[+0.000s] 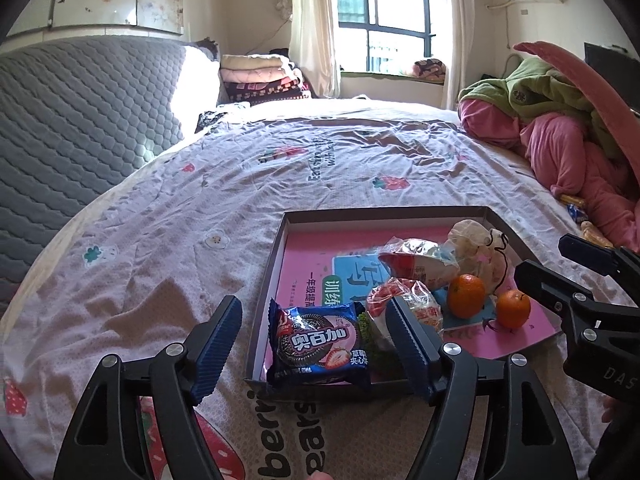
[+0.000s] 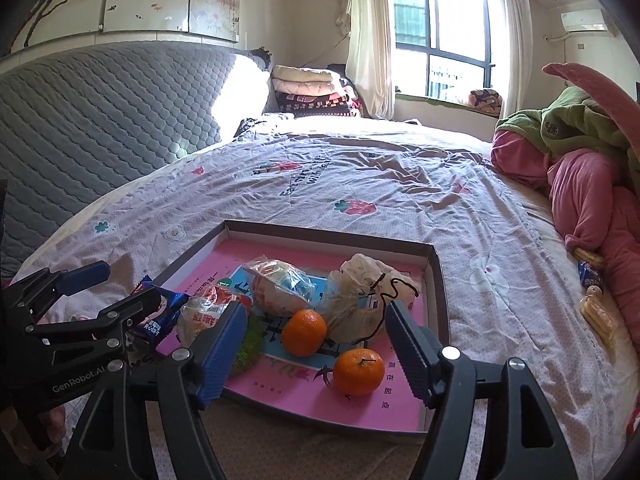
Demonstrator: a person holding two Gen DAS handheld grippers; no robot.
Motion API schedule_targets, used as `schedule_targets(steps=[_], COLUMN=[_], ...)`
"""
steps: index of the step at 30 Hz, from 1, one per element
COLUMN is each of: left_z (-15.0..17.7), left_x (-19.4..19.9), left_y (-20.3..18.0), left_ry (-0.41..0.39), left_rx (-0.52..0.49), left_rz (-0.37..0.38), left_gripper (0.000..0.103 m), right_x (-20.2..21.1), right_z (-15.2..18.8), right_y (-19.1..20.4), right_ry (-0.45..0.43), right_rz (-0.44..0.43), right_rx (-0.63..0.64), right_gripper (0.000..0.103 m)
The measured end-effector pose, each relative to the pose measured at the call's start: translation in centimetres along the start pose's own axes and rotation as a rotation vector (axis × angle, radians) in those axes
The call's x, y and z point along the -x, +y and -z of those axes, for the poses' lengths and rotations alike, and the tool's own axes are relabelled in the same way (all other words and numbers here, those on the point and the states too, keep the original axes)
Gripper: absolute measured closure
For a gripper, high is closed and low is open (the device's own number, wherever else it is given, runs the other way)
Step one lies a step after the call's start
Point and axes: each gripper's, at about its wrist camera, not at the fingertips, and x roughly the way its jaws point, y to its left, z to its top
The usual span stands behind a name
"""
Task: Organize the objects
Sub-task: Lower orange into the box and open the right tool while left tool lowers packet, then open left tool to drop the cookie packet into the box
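A shallow cardboard box lid (image 1: 276,248) (image 2: 438,280) with a pink book inside lies on the bed. In it are a blue cookie packet (image 1: 318,346) (image 2: 160,314), two oranges (image 1: 465,295) (image 1: 513,309) (image 2: 304,332) (image 2: 359,371), clear-wrapped snacks (image 1: 416,258) (image 2: 276,286) and a beige pouch (image 1: 478,248) (image 2: 360,292). My left gripper (image 1: 316,344) is open, its fingers either side of the cookie packet at the box's near edge. My right gripper (image 2: 316,356) is open and empty, low over the near orange. Each gripper shows in the other's view (image 1: 568,276) (image 2: 92,292).
A grey quilted headboard (image 1: 80,120) stands at the left. Pink and green bedding (image 2: 580,160) is heaped at the right, with loose snack packets (image 2: 592,280) beside it. Folded blankets (image 1: 260,76) sit at the far end, below a window.
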Motion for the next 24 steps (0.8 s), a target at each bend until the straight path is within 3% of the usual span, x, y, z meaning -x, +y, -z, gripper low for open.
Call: schedule_targets(steps=[15,18,24], left_z=[-1.3,-1.2,-0.6], left_x=[5.7,6.6,7.9], left_y=[-0.9,-1.2,-1.2], left_ry=[-0.061,-0.064,-0.065], left_rx=[-0.003,-0.011,-0.003], left_rz=[0.007,0.006,0.004], left_gripper=[0.026,0.026,0.026], right_x=[5.3,6.2,7.4], right_z=[-1.1,-1.2,-0.3], right_y=[0.0,0.4,1.3], right_ry=[-0.082,-0.082,-0.069], right_rz=[0.052,0.062,0.083], right_rx=[-0.018,-0.011,-0.013], right_gripper=[0.023,0.016,0.015])
